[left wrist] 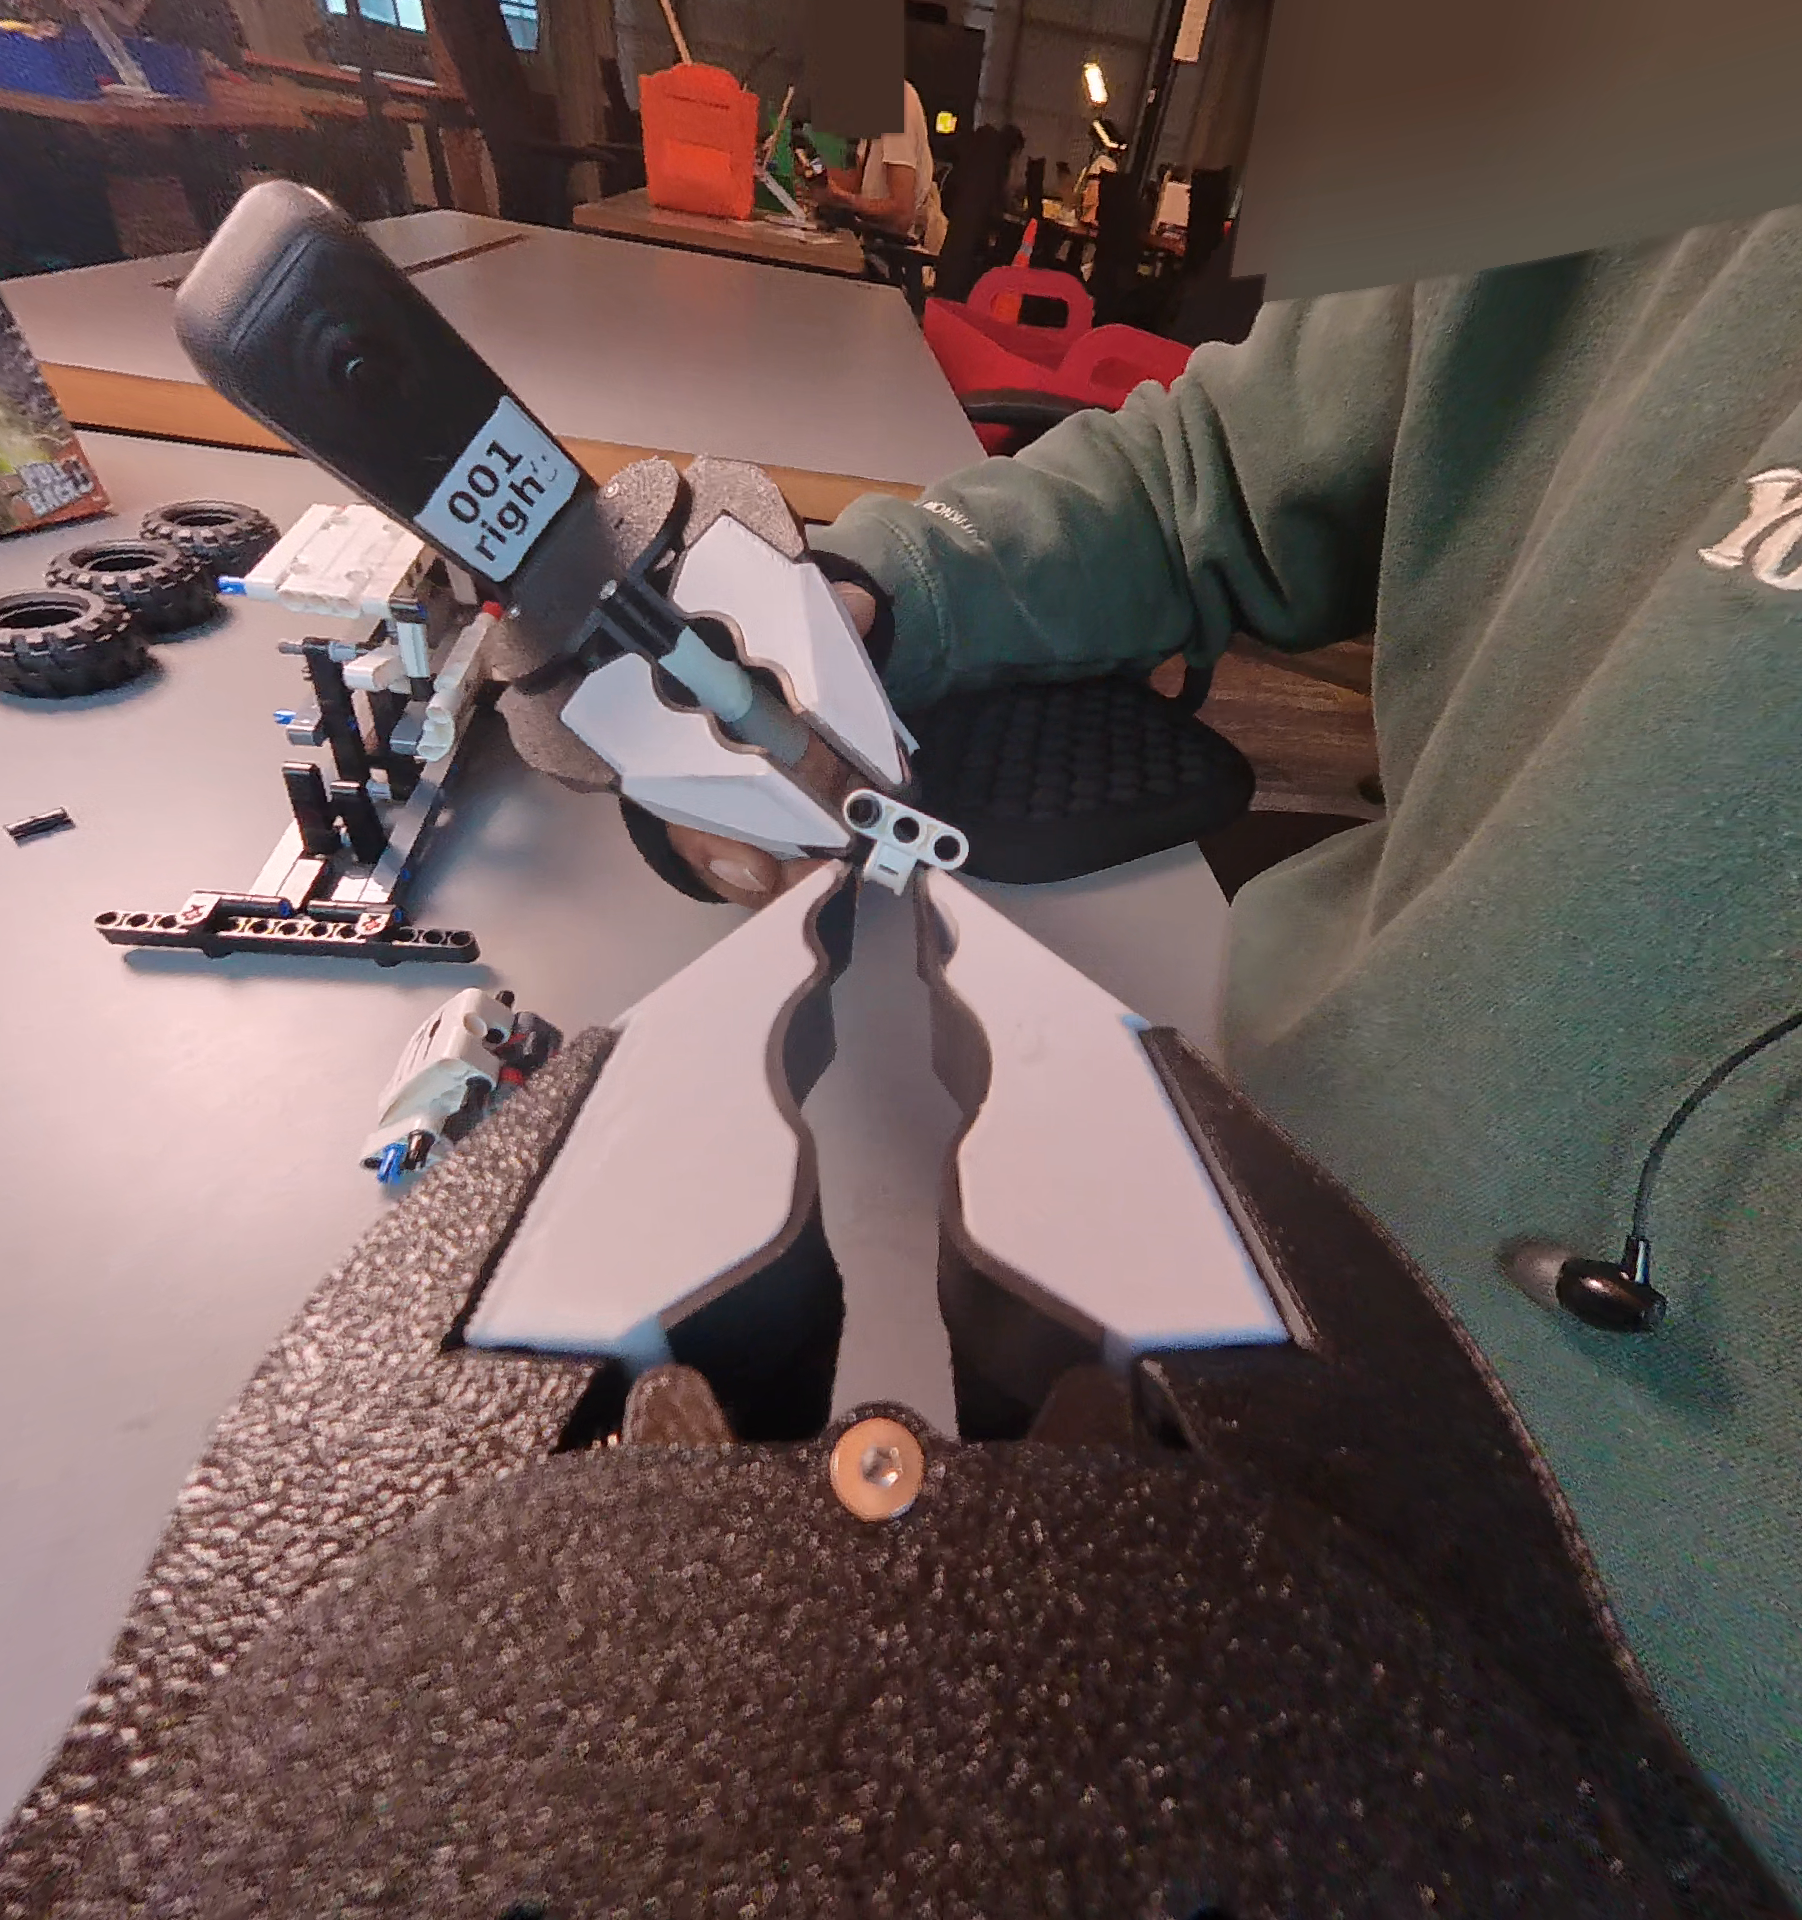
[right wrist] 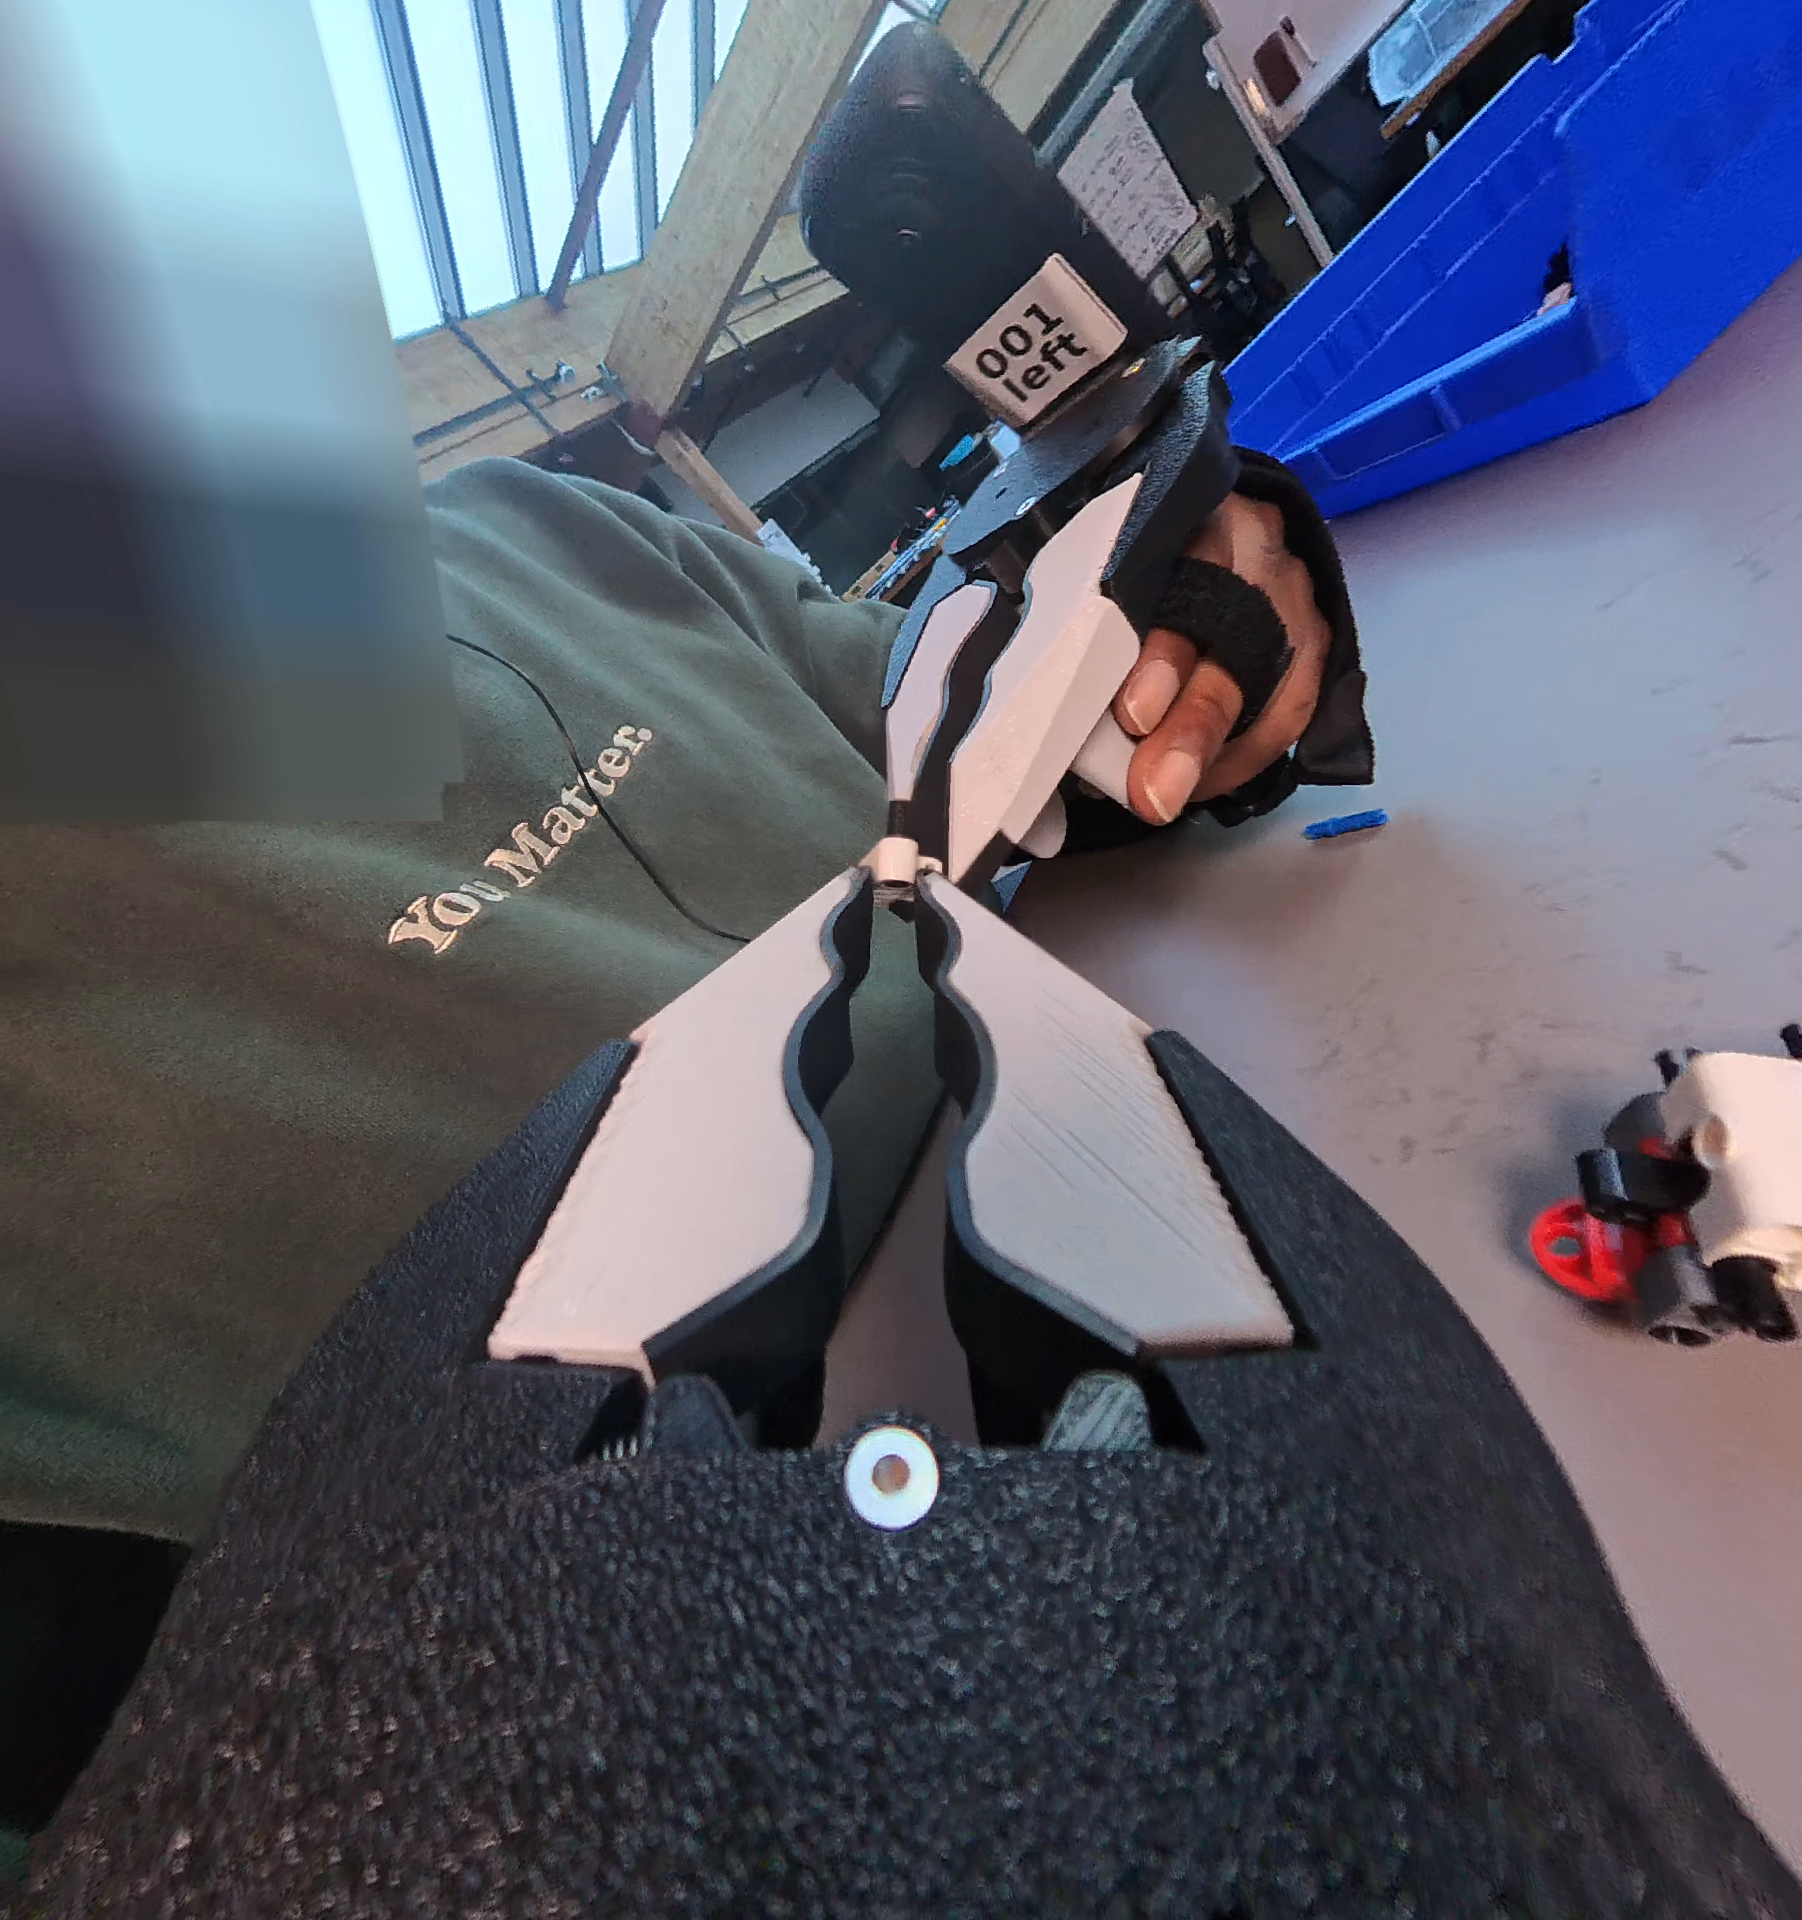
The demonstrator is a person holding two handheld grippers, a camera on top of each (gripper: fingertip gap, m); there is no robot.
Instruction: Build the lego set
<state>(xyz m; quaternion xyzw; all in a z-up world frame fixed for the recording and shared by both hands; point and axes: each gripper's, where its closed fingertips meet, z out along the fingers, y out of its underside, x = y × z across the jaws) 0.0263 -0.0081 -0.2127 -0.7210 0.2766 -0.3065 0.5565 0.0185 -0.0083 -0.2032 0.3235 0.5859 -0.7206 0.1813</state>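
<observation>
— What is lying left of the white connector [left wrist: 905,834]?

— Three tires [left wrist: 107,592], then the half-built frame [left wrist: 357,727] on the table [left wrist: 149,1195], well apart from it.

— And the connector itself?

— The left gripper [left wrist: 881,883] is pinching its lower stub between clenched tips. The right gripper [right wrist: 897,888] is closing on the same piece from the other side, tips nearly meeting the left gripper's, above the table edge, near the green sweatshirt [left wrist: 1603,727].
</observation>
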